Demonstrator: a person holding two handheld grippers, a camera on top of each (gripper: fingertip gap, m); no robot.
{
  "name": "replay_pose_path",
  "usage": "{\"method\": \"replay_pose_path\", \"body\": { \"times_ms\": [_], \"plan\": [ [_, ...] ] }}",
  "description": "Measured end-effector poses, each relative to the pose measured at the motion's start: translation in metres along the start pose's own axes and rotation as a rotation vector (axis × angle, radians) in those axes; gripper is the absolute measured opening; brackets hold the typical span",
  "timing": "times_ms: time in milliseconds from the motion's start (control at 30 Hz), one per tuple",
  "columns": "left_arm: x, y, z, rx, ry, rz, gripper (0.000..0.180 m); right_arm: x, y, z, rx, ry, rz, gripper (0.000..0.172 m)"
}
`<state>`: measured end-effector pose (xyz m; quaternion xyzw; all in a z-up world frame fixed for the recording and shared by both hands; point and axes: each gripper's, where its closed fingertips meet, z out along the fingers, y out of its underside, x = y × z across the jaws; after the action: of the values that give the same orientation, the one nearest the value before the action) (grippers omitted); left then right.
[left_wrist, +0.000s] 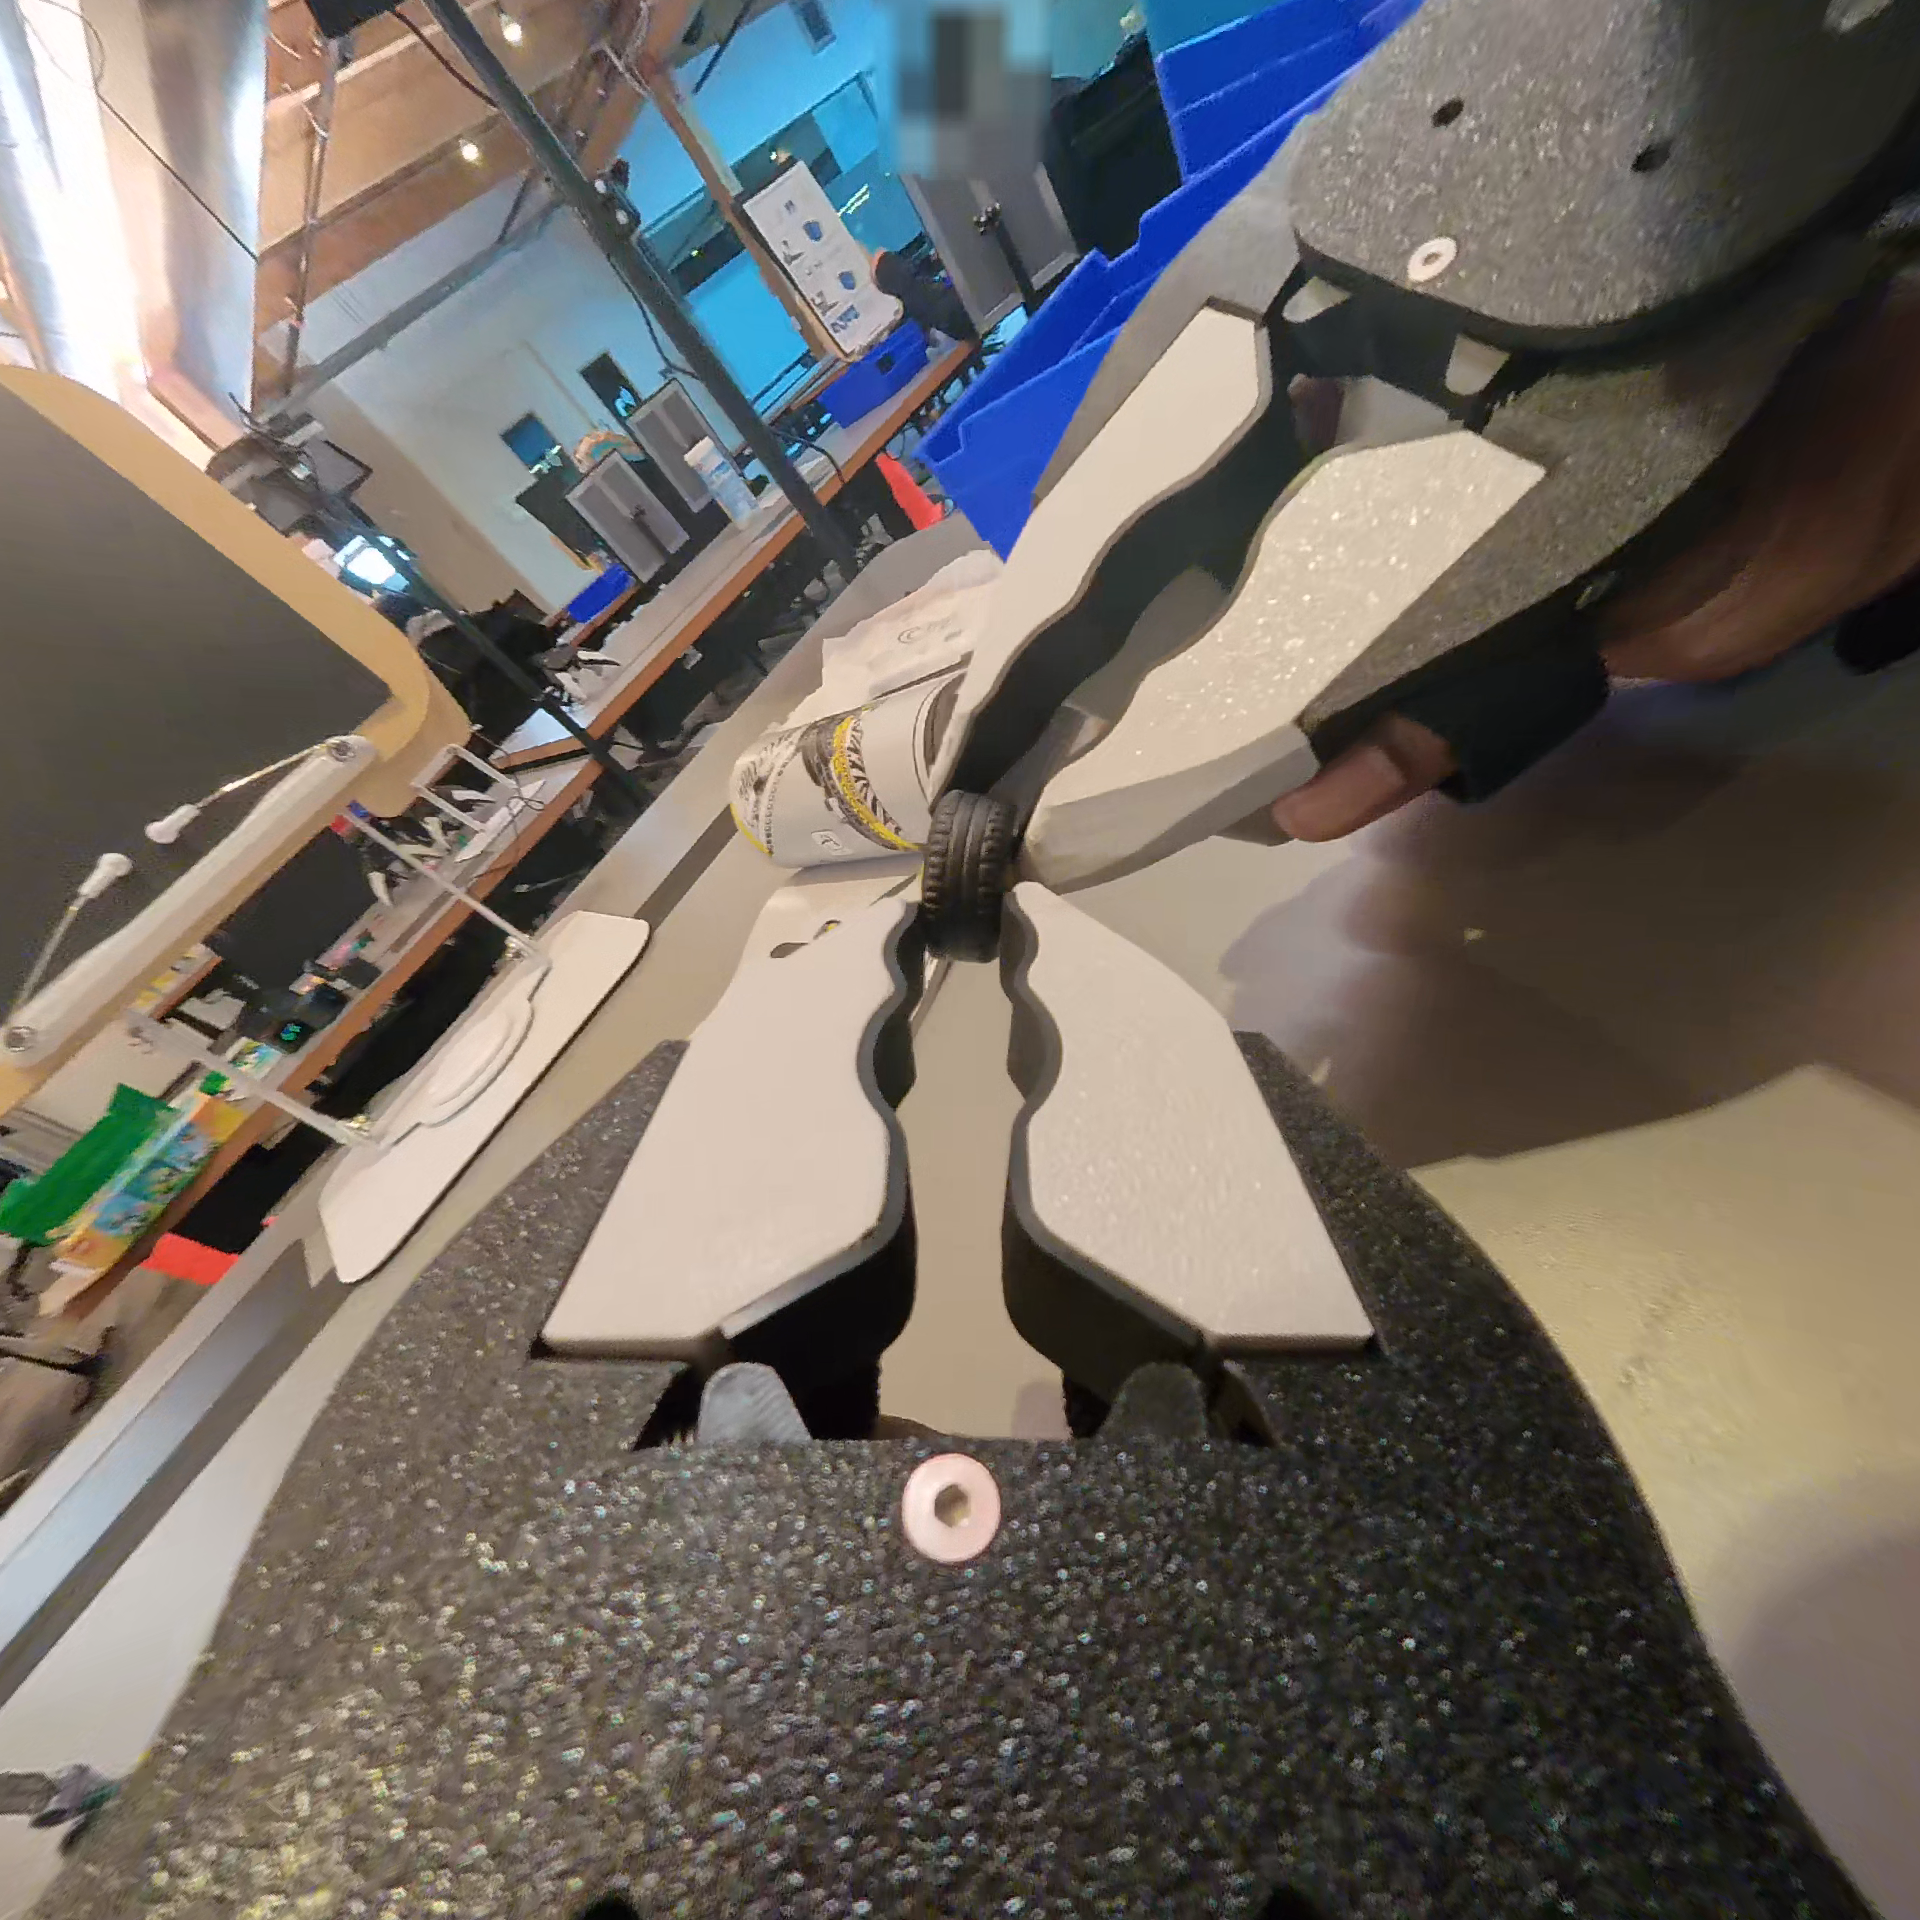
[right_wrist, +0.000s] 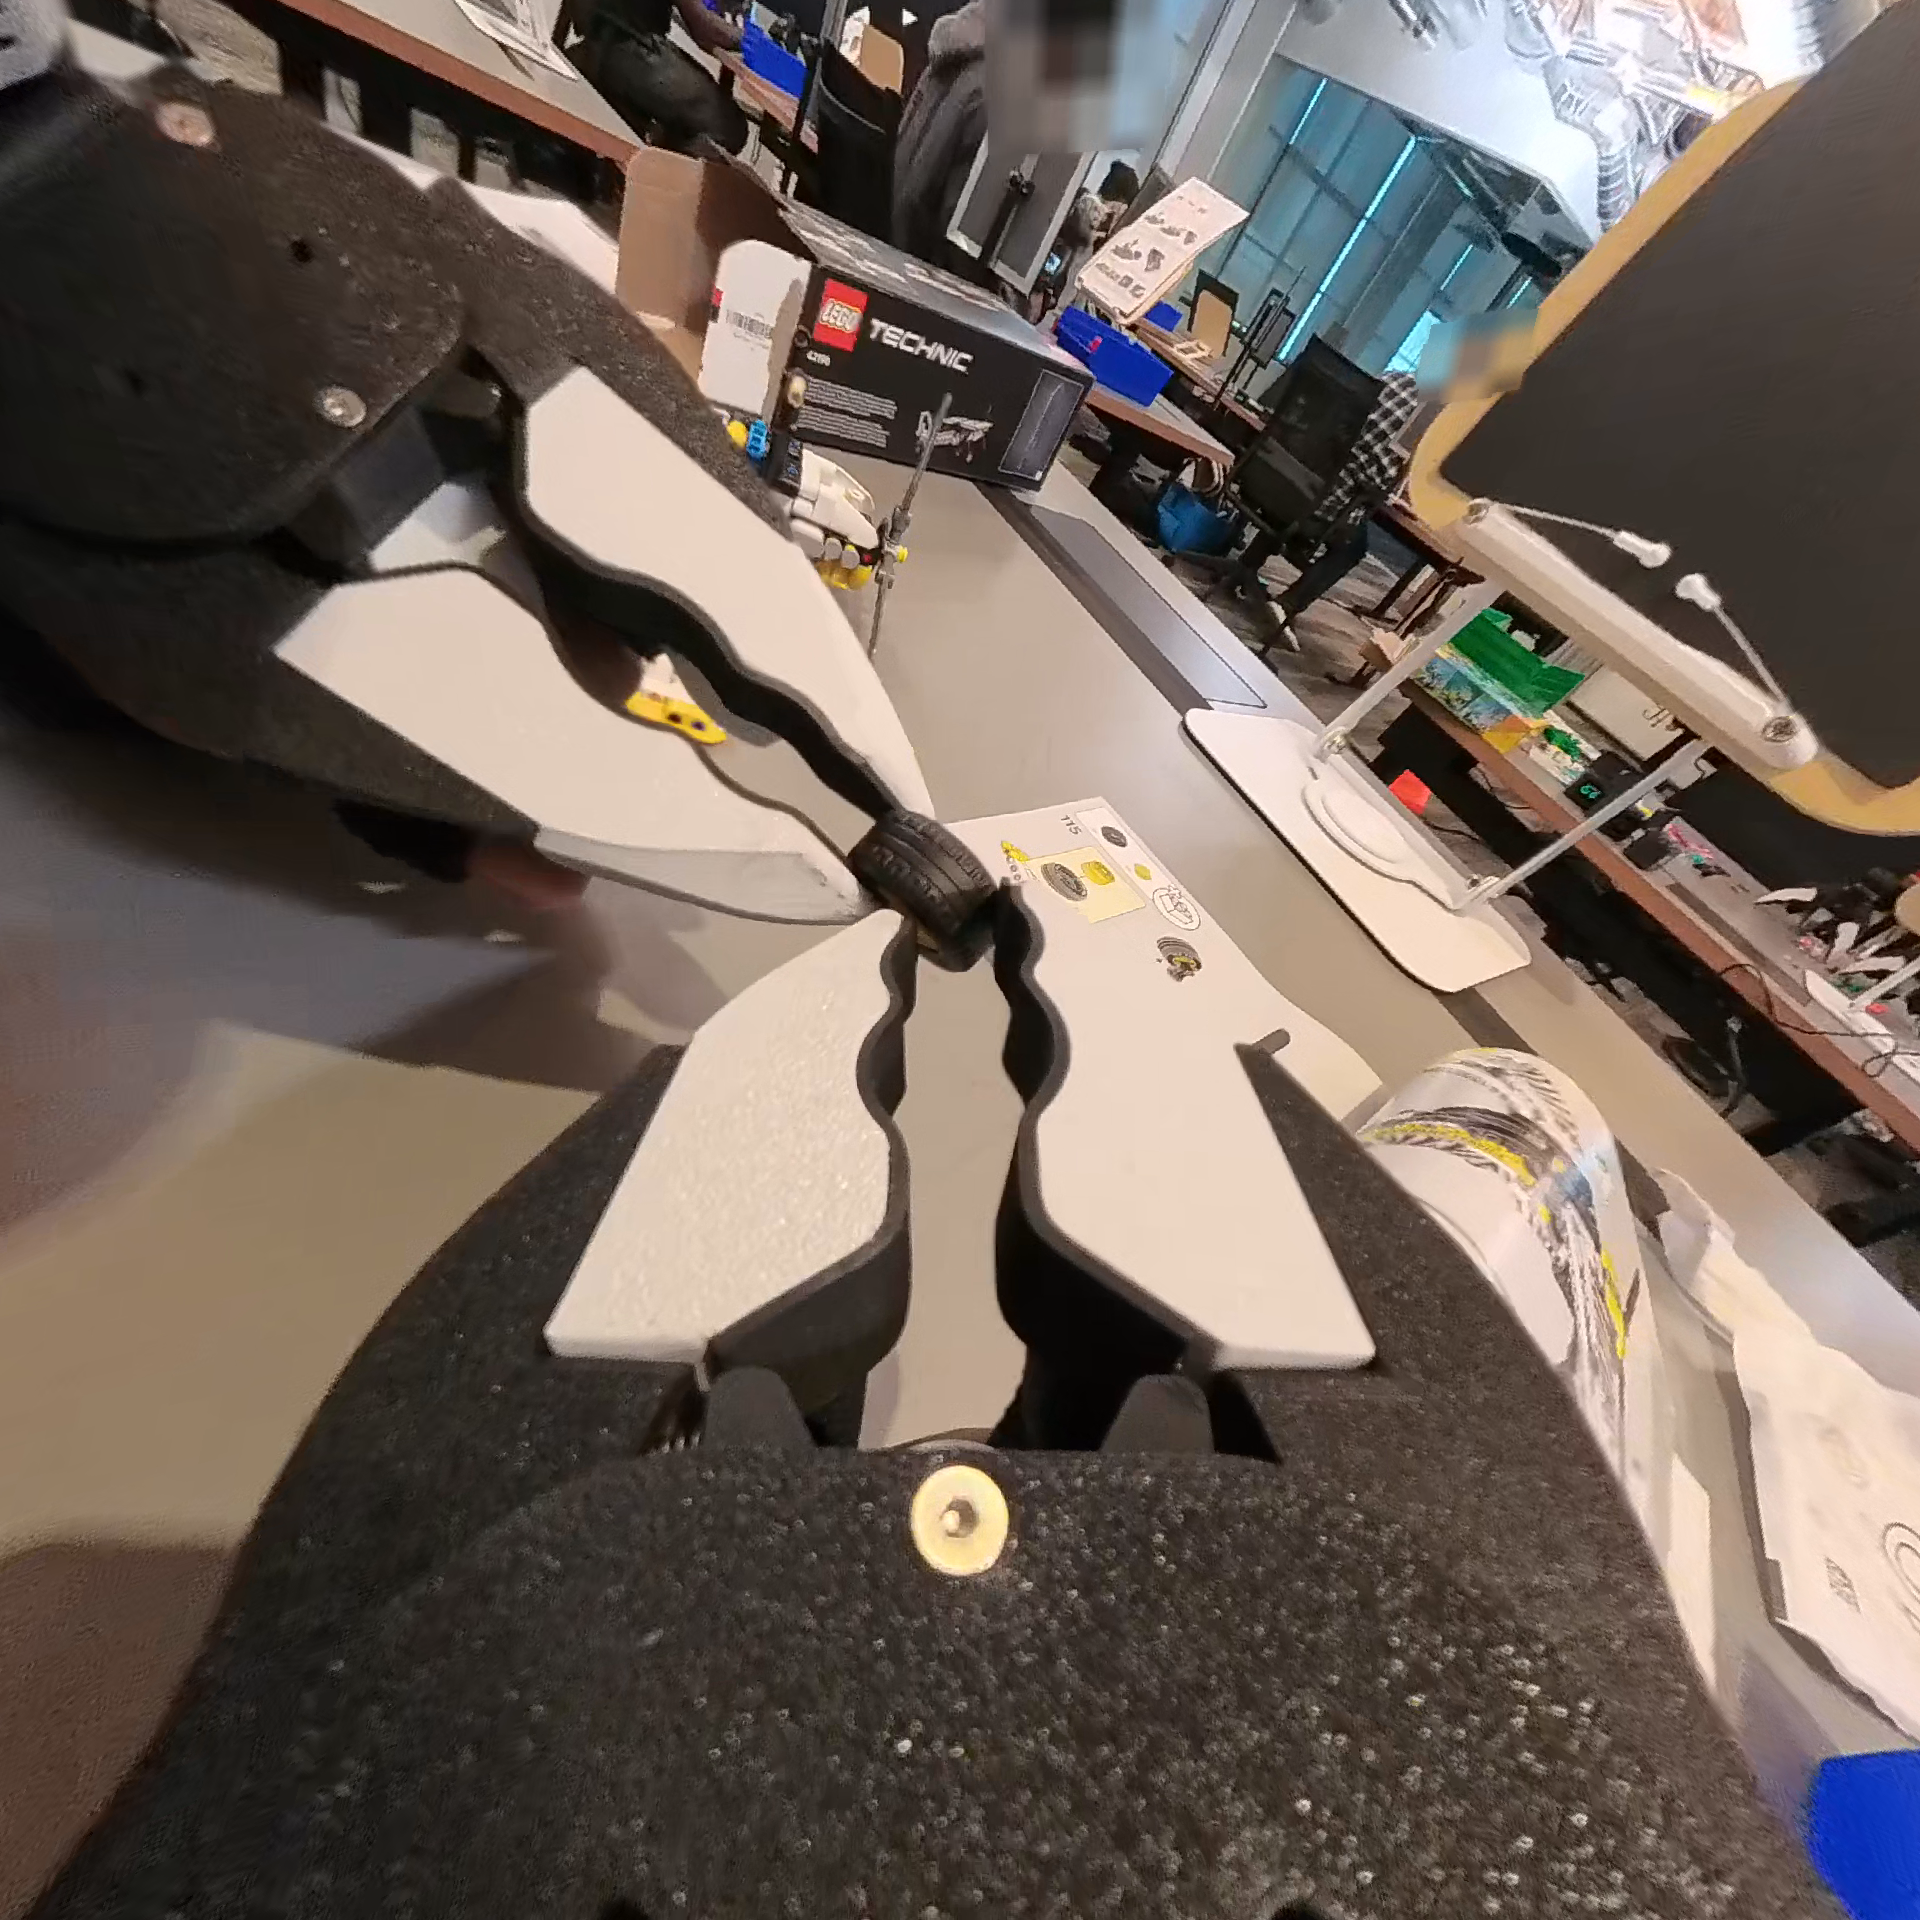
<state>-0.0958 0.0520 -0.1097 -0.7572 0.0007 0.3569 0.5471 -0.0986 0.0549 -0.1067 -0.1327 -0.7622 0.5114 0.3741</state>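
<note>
1. Tyre (left_wrist: 961, 873): a small black ribbed ring, held above the table (right_wrist: 1049, 665) where the two grippers' tips meet.
2. Left gripper (left_wrist: 961, 935) and right gripper (right_wrist: 951, 930): each set of fingers is clenched on the tyre's tread.
3. Handling, as judged: light, rubbery, yielding under pressure; the tread gives grip, so opposite sides suit a hold.
4. Surroundings: instruction sheet (right_wrist: 1132, 883) beneath; rolled booklet (left_wrist: 831, 779) close behind; lamp base (right_wrist: 1361, 821) and black box (right_wrist: 935, 395) stand well apart.
</note>
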Motion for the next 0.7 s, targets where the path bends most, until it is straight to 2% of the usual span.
{"method": "replay_pose_path", "body": {
  "times_ms": [100,200,267,433,533,700],
  "plan": [
    [0.000,0.002,-0.001,0.017,0.065,-0.060,0.014,-0.002,0.000,0.002,0.016,-0.028,-0.085,0.016],
    [0.004,0.000,-0.005,0.073,0.189,-0.103,0.014,-0.007,-0.002,-0.001,0.081,-0.087,-0.197,0.018],
    [0.008,0.000,-0.007,0.093,0.249,-0.074,0.014,-0.013,-0.003,-0.002,0.102,-0.119,-0.249,0.019],
    [0.016,-0.001,-0.014,0.125,0.363,-0.087,0.014,-0.023,-0.003,-0.005,0.109,-0.199,-0.223,0.018],
    [0.013,0.001,-0.009,0.089,0.298,-0.100,0.014,-0.017,0.002,-0.002,0.033,-0.135,-0.183,0.017],
    [0.008,0.002,-0.003,0.042,0.198,-0.155,0.014,-0.009,0.004,-0.001,-0.003,-0.070,-0.109,0.015]
  ]
}}
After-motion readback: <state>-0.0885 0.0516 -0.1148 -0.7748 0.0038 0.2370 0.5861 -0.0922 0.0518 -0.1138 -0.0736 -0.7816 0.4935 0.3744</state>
